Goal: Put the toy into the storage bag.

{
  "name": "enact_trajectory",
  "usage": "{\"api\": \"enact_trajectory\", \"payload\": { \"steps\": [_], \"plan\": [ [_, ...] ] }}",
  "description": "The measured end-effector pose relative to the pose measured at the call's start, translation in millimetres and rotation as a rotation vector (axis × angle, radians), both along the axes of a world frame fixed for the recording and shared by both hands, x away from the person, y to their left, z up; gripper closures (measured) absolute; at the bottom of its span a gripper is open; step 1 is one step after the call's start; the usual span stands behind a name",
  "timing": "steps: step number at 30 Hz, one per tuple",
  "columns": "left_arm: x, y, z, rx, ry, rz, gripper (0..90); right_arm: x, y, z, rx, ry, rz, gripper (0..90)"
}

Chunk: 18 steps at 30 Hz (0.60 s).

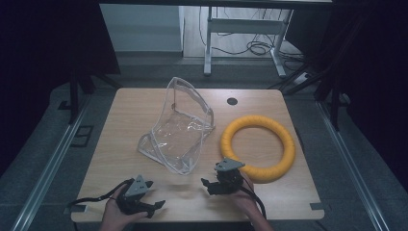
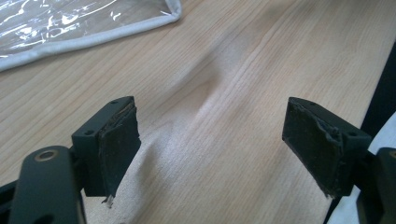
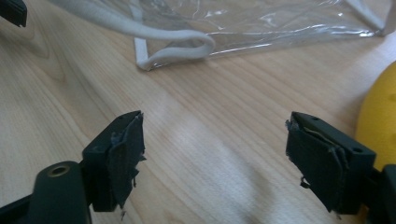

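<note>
A: Right gripper (image 1: 211, 185) first, in the high view: it lies low at the near edge of the table (image 1: 130, 106), jaws apart with nothing between them, just beside the yellow ring (image 1: 231, 132). The left gripper (image 1: 155, 207) sits at the near left, jaws also spread and empty.

B: And the clear bag (image 1: 180, 127)?

A: Mid-table, half propped up, its mouth toward the far side, well clear of both tools.

B: The left gripper view?

A: Both pads (image 2: 119, 144) stand wide over bare wood; the bag's white-piped corner (image 2: 170, 14) lies ahead at the top.

B: The right gripper view?

A: Open jaws again, the bag's white strap loop (image 3: 187, 44) ahead, the ring's yellow edge (image 3: 380, 123) at the right.

B: So what step is this?

A: I'd judge it the approach, nothing grasped yet. Next probably calls for the right tool to reach the ring while the left steadies the bag's rim.
</note>
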<state>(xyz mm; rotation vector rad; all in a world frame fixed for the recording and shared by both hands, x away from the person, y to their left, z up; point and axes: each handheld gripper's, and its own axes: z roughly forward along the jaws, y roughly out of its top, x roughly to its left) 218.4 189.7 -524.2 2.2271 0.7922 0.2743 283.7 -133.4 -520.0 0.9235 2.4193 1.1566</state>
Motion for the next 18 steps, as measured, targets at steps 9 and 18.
{"api": "enact_trajectory", "payload": {
  "steps": [9,18],
  "plan": [
    [-1.3,3.3,1.8,-0.012,-0.006,0.011,18.9,-3.3,-5.4,6.2,0.018,-0.008,0.009,24.3],
    [-0.7,3.4,2.4,-0.02,-0.007,0.017,18.9,-3.5,-6.3,9.6,0.027,-0.005,0.027,25.3]
  ]
}}
